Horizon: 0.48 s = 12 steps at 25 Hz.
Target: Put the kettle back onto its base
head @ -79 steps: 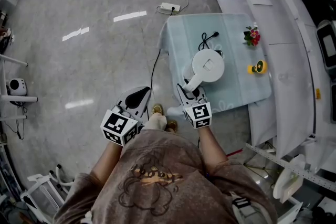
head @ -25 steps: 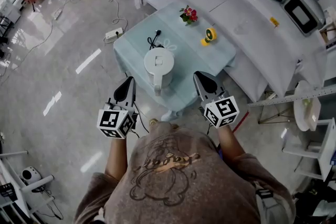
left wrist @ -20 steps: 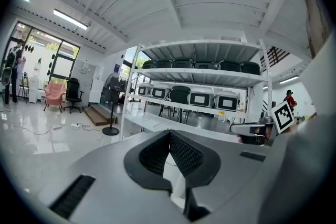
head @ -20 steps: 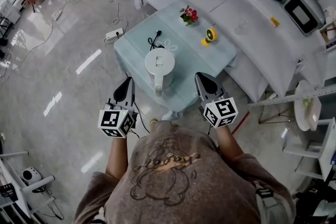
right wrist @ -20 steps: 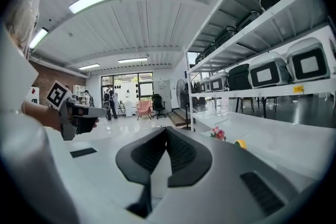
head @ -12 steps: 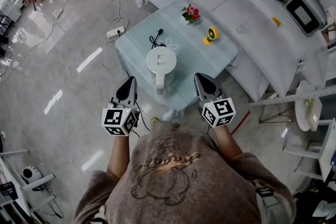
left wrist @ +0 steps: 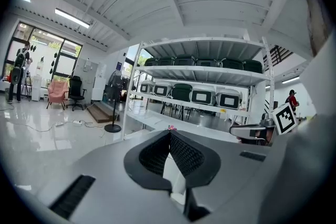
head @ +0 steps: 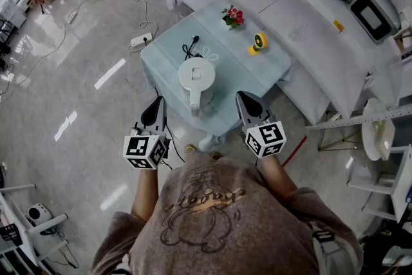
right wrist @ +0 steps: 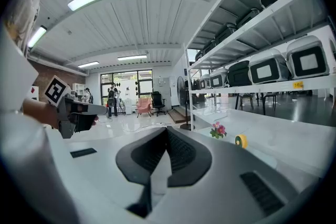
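The white kettle (head: 196, 77) stands upright on the small table (head: 270, 67) with a pale blue cloth, its handle toward me. Whatever base is under it is hidden; only a black cord (head: 192, 43) shows behind it. My left gripper (head: 156, 106) hangs off the table's near left edge, apart from the kettle, its jaws shut with nothing between them. My right gripper (head: 243, 98) is over the near right edge, also shut and empty. In the left gripper view the left gripper (left wrist: 169, 134) has its pads meeting, and the right gripper (right wrist: 167, 131) looks the same in the right gripper view.
A small bunch of flowers (head: 232, 17) and a yellow round object (head: 257, 42) sit at the table's far side. White shelving (head: 309, 9) runs behind and to the right. A power strip (head: 141, 41) and cables lie on the floor at left.
About three seconds ago my right gripper was at the kettle's handle; now it is off it and the kettle stands alone. Over the last second both grippers have hardly moved.
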Each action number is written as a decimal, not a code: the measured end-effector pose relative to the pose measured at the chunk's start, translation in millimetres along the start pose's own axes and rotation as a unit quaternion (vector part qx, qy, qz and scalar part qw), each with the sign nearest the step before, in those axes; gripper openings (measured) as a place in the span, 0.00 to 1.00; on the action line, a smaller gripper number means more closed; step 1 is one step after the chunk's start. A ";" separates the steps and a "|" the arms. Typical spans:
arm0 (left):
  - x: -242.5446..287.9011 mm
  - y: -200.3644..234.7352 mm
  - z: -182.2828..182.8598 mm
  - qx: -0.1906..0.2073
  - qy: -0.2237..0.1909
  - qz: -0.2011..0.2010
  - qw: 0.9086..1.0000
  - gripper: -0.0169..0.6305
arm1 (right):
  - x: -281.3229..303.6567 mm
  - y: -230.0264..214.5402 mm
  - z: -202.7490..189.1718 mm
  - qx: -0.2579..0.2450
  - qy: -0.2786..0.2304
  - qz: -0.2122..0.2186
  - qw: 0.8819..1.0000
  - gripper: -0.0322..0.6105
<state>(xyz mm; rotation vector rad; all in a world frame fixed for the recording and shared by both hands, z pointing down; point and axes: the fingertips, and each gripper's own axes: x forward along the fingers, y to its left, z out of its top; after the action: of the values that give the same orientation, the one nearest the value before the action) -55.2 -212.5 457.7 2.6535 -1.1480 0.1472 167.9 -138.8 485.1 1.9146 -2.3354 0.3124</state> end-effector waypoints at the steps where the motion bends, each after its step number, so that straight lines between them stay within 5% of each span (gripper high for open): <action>1: 0.6 0.2 -0.4 0.000 0.001 0.001 1.000 0.06 | 0.6 -0.1 -1.0 0.000 0.001 0.001 1.000 0.05; 12: 1.9 -1.3 -3.5 -0.010 0.002 0.005 1.000 0.06 | 1.5 -4.7 -2.7 0.008 -0.002 0.006 1.000 0.05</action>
<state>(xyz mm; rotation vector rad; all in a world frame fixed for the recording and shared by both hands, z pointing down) -53.0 -212.2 461.2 2.6282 -1.1564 0.1422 172.0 -140.5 488.5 1.9104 -2.3540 0.3298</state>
